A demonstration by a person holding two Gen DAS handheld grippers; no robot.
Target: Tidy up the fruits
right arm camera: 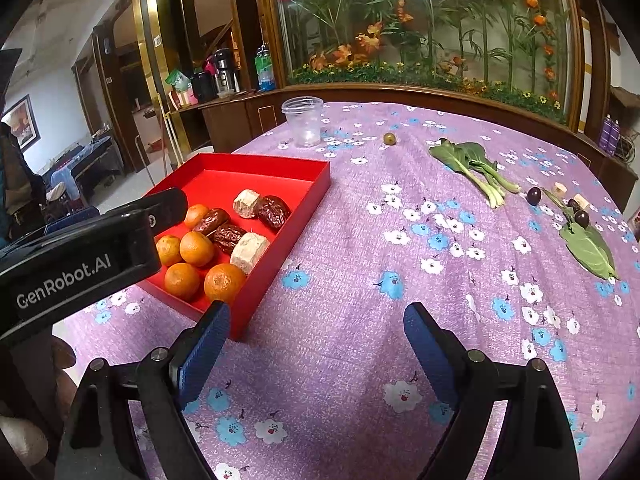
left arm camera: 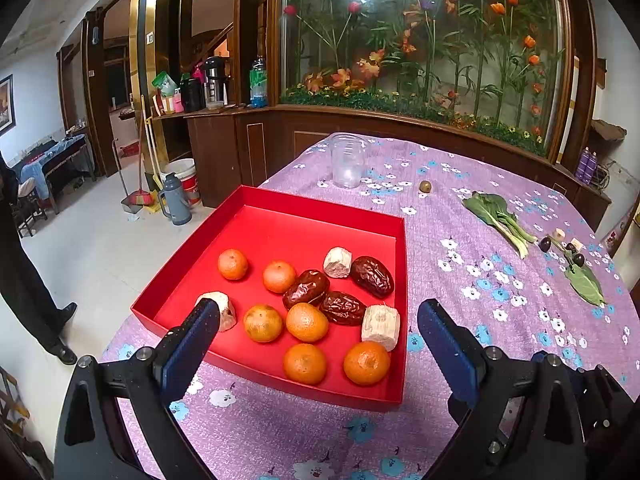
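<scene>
A red tray [left arm camera: 300, 232] holds several mandarins [left arm camera: 307, 322], three dark dates [left arm camera: 372, 276] and three pale chunks [left arm camera: 380, 327]. My left gripper [left arm camera: 320, 316] hovers open over the tray's near end, with nothing pinched between its blue pads. In the right wrist view the same tray [right arm camera: 240, 176] lies to the left. My right gripper [right arm camera: 316, 312] stands open over bare purple cloth beside the tray's near corner. The left gripper's black housing [right arm camera: 80, 256] covers part of the tray. Out on the cloth lie a small round brownish fruit [right arm camera: 389, 138] and dark round fruits [right arm camera: 534, 195].
A clear plastic cup [right arm camera: 303, 120] stands beyond the tray. A bok choy [right arm camera: 472, 164], a green leaf [right arm camera: 588, 250] and small pale pieces [right arm camera: 560, 189] lie at the right. The floral cloth covers a round table [right arm camera: 360, 240]. A person's dark trouser legs [left arm camera: 24, 280] stand on the floor at far left.
</scene>
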